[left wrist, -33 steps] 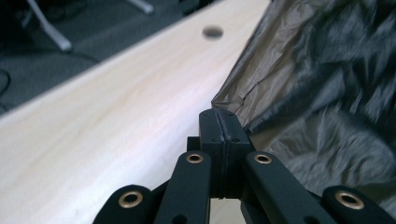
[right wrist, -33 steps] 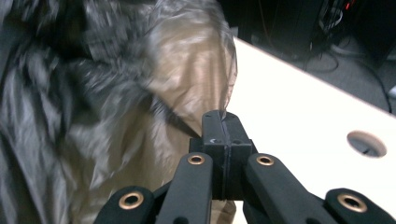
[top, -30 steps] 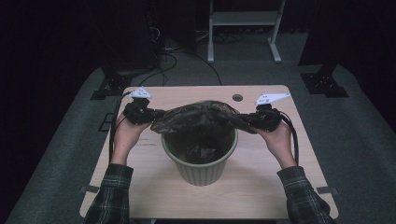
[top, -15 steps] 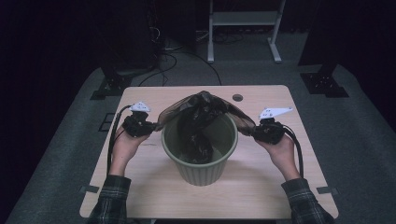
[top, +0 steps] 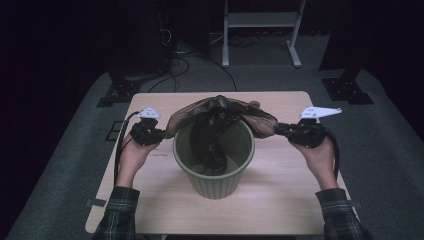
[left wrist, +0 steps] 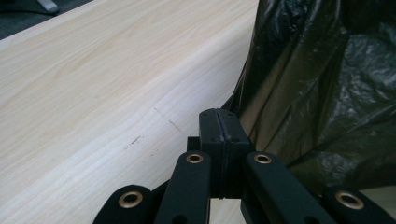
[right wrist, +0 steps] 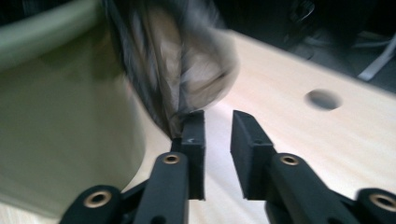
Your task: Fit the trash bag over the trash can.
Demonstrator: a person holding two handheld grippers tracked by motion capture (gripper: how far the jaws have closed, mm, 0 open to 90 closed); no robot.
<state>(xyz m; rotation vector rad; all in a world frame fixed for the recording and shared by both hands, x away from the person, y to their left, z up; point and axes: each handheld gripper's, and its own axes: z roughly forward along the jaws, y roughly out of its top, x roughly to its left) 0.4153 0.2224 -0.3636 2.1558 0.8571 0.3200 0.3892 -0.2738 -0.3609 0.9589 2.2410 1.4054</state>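
L tool was clenched on the left edge of the dark plastic bag, jaws fully together in the left gripper view, bag film pinched at the tips. R tool had just been opening: jaws parted w/ a gap, bag edge against one pad but not pressed between both. Bag was draped over the mouth of the green bin, mid part hanging inside. Bin stood near the middle of the table.
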